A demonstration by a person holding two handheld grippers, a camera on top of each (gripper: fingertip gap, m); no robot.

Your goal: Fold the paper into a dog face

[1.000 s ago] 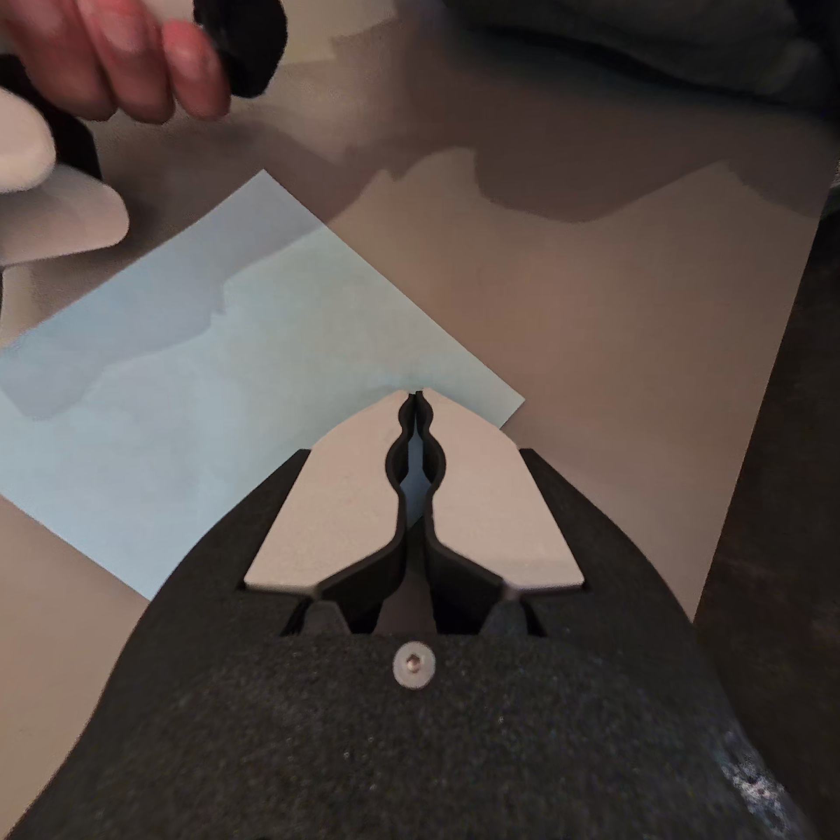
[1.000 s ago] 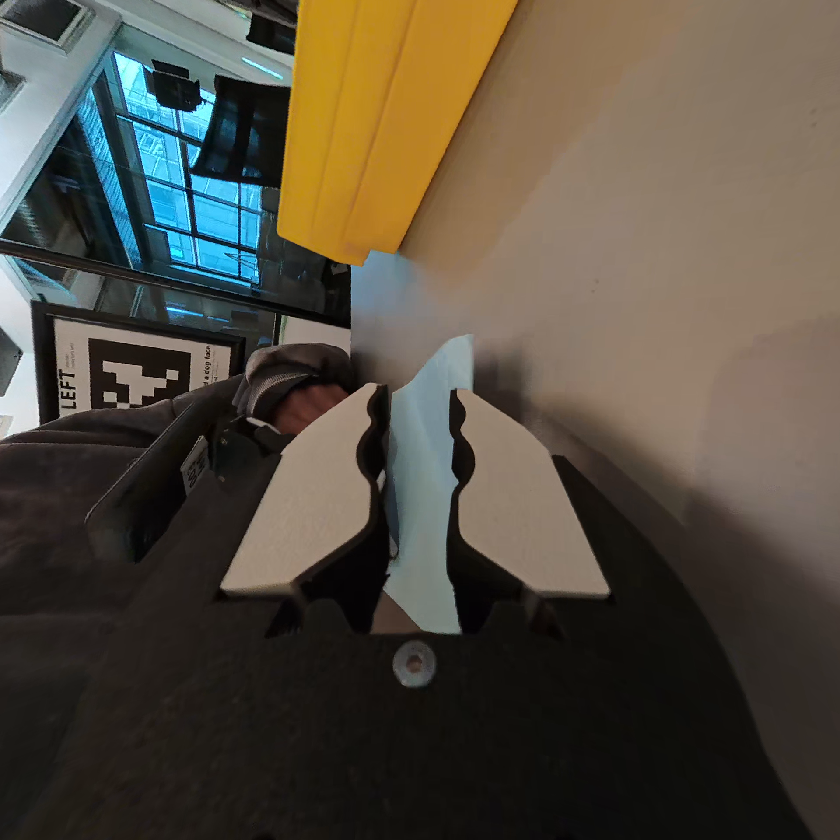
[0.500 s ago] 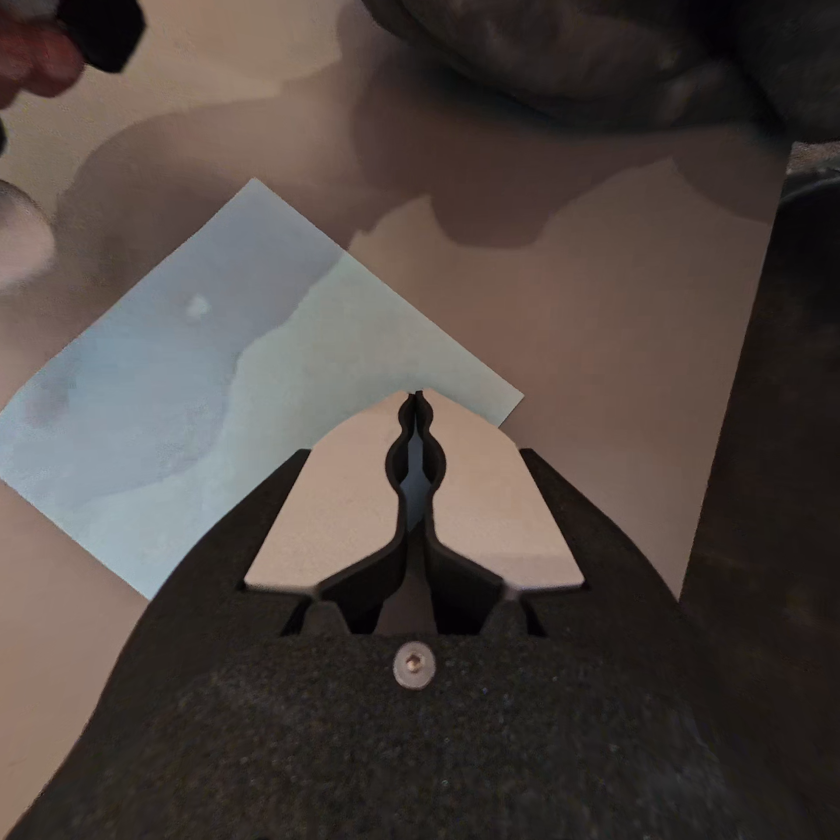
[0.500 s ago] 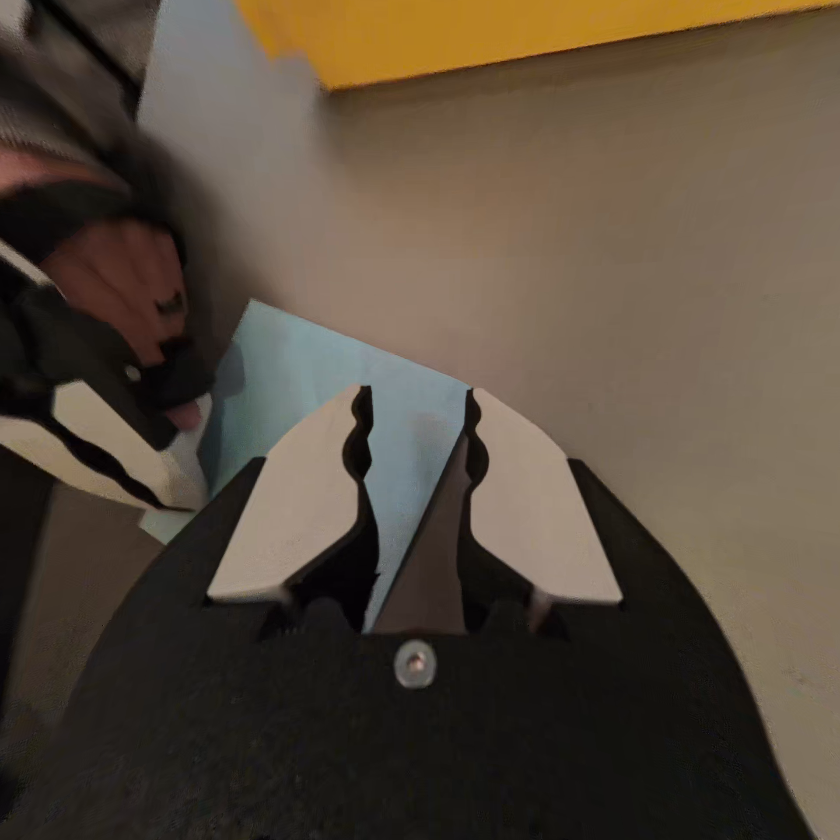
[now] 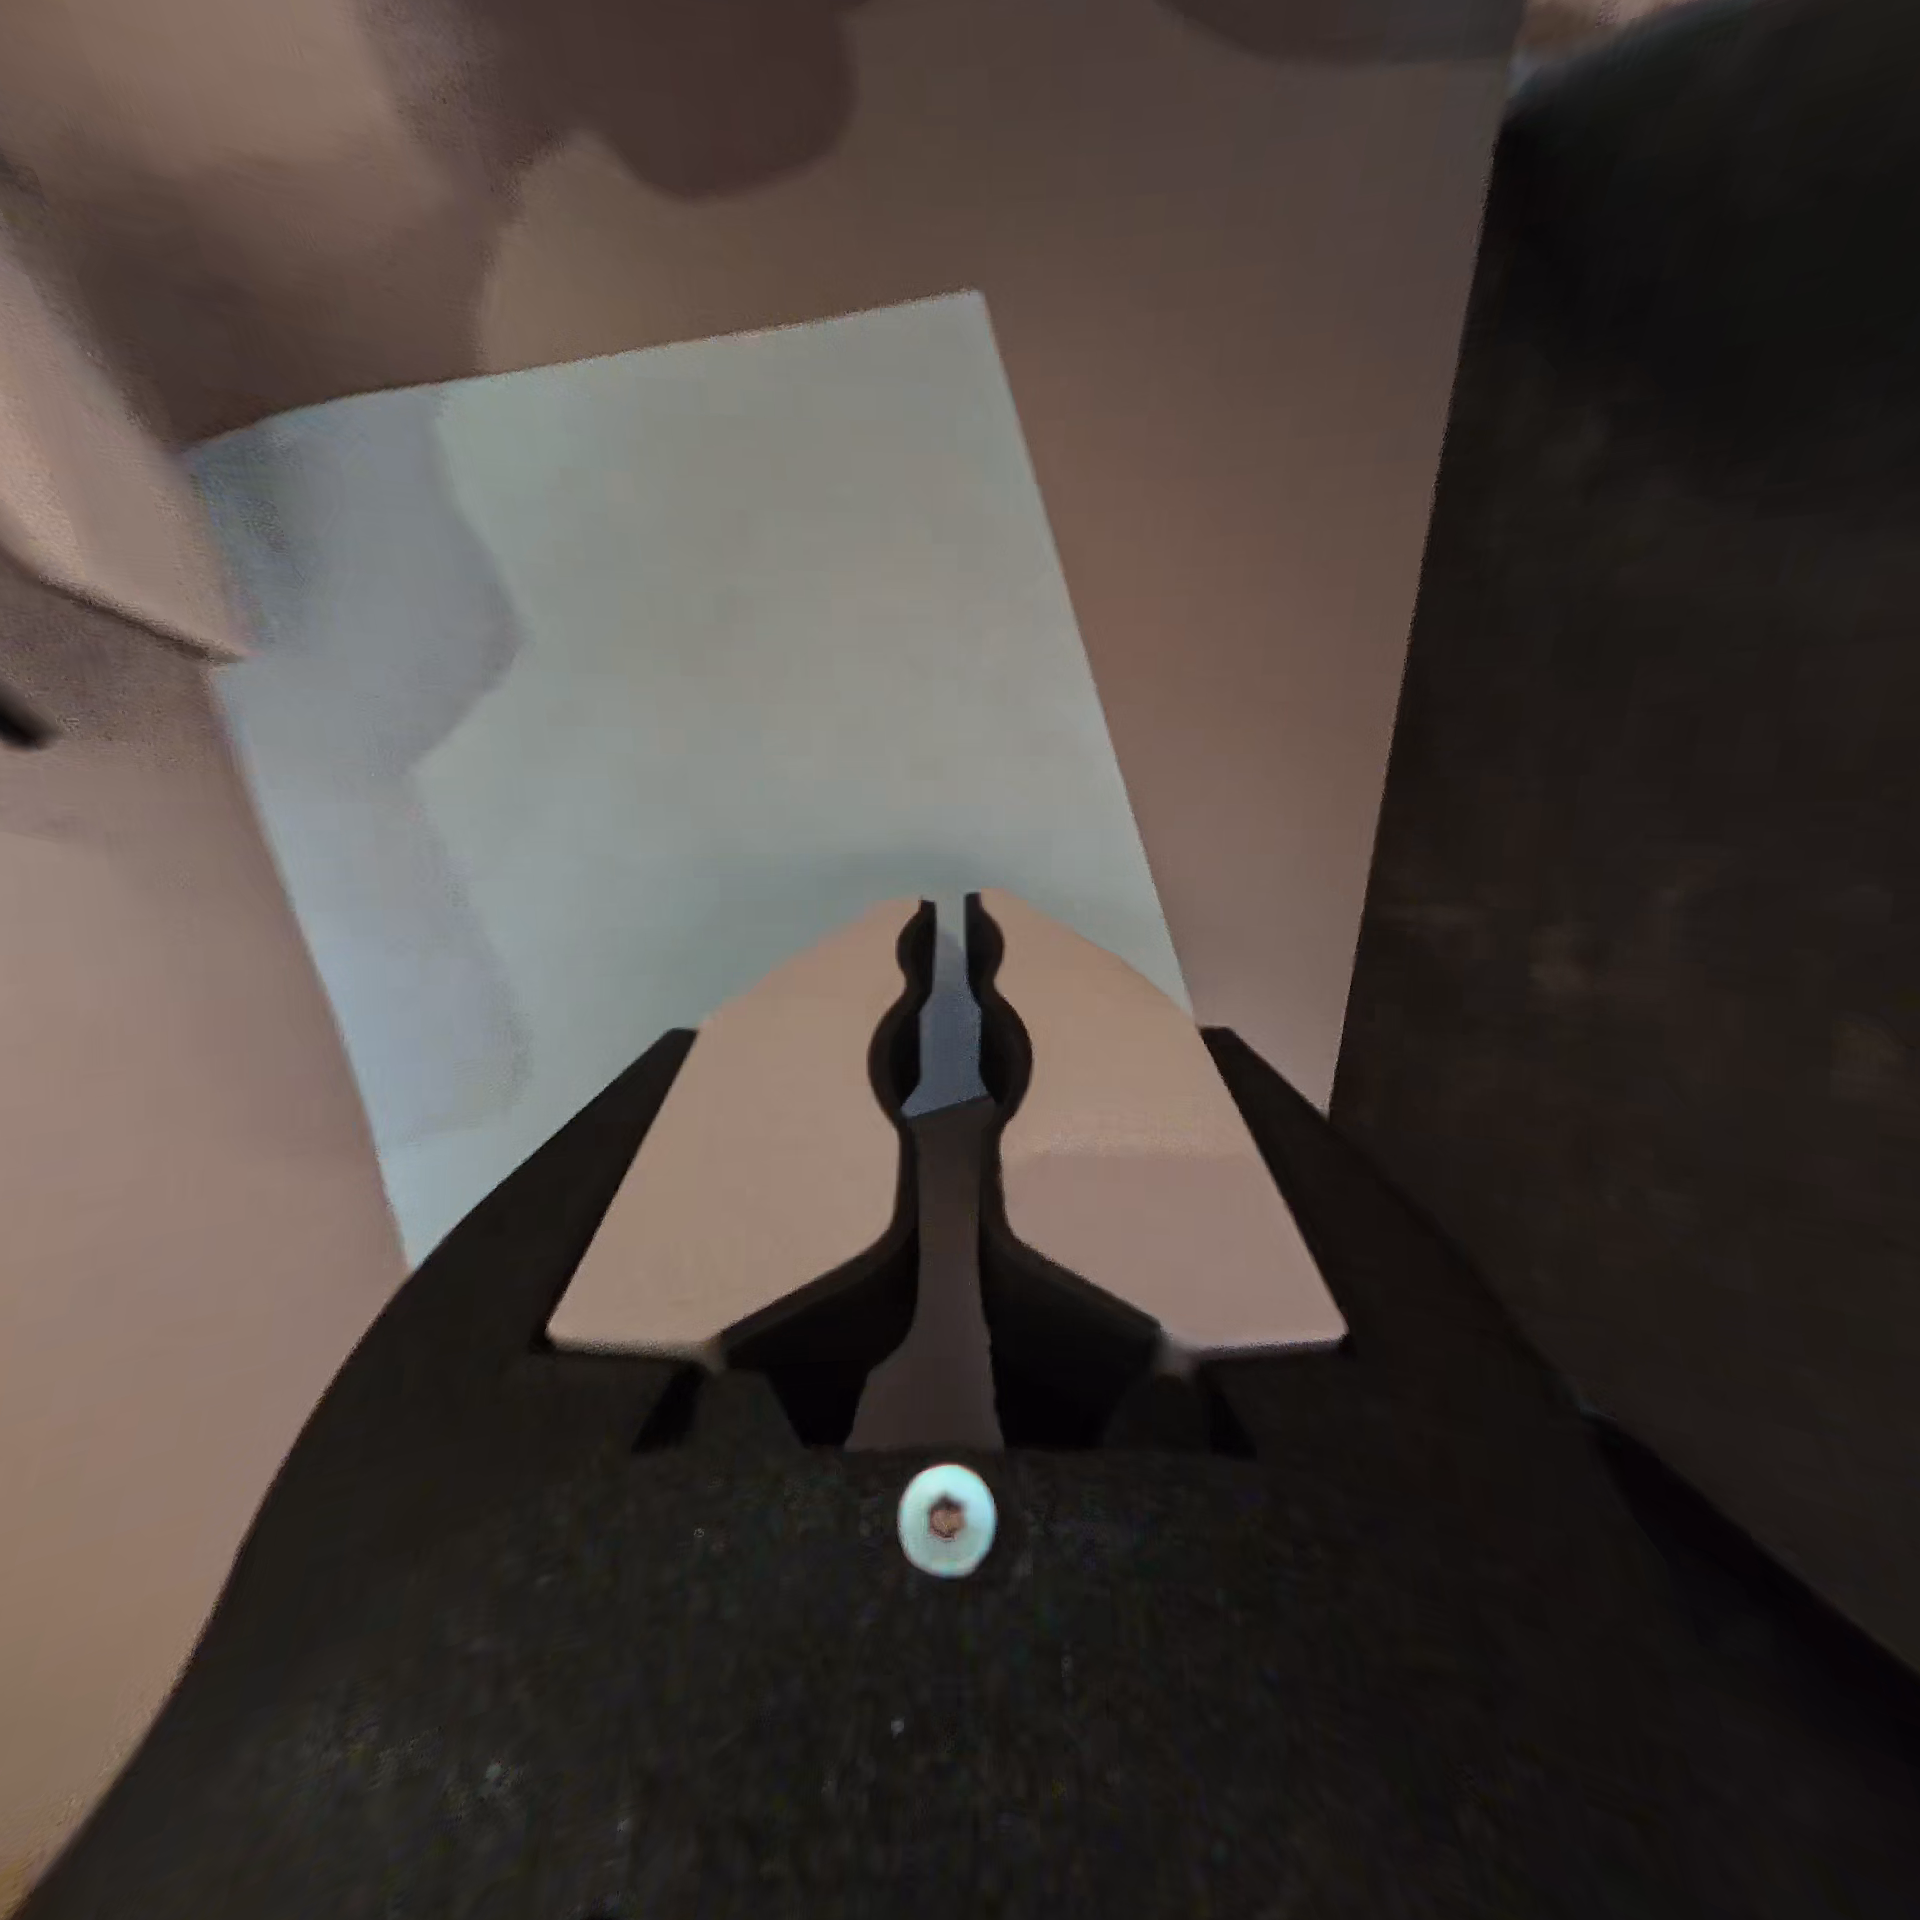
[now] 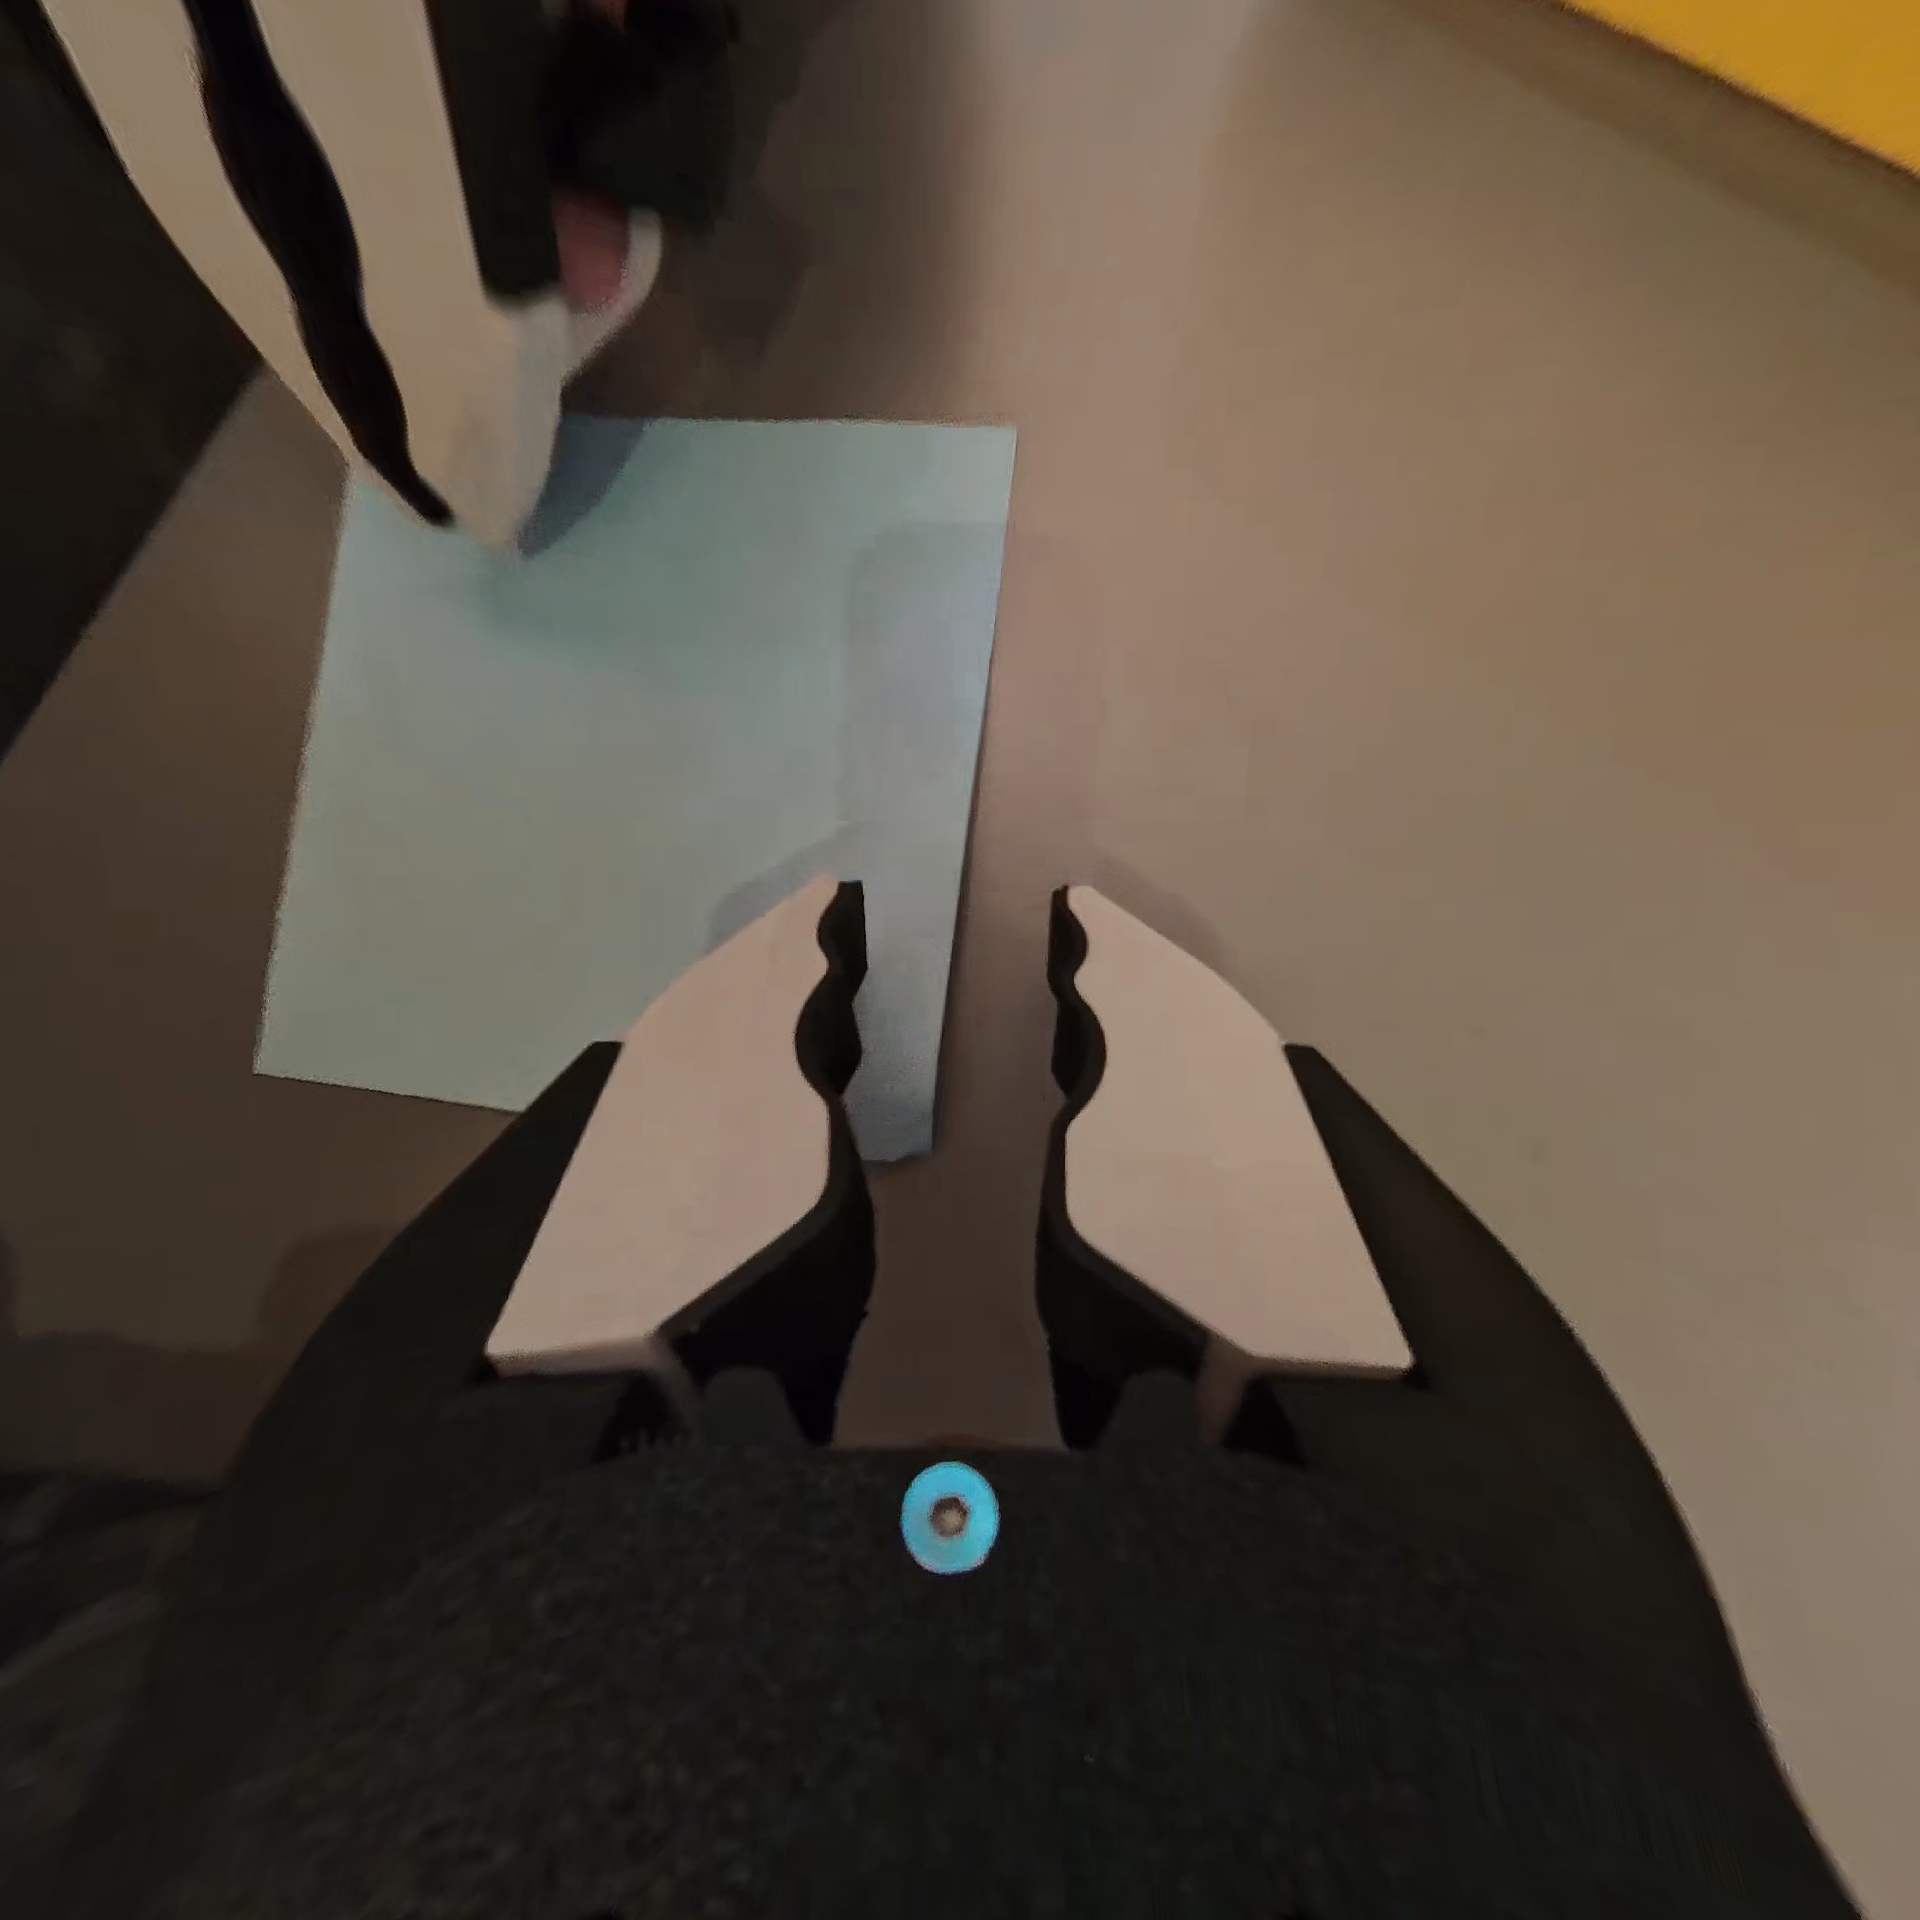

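A light blue square of paper [image 5: 727, 623] lies flat on the tan table [image 5: 1195, 416]. My left gripper [image 5: 947, 900] hovers over the paper's near edge, its jaws parted by a narrow slit with nothing between them. In the right wrist view its fingertips [image 6: 457, 499] touch the paper [image 6: 644, 748] at the far left corner. My right gripper [image 6: 956, 891] is open and empty, low over the paper's near right corner. One of its fingers is over the paper, the other over the table. It shows blurred at the left of the left wrist view [image 5: 94, 540].
A yellow object [image 6: 1829, 83] lies at the table's far right. A dark surface [image 5: 1662, 831] borders the table on the right in the left wrist view, and it shows on the left in the right wrist view [image 6: 62, 364]. A hand holds the left gripper [image 6: 592, 249].
My right gripper has swung down from a sideways pose to sit over the paper's corner, jaws wider. My left gripper's jaws have parted slightly and it has turned over the paper.
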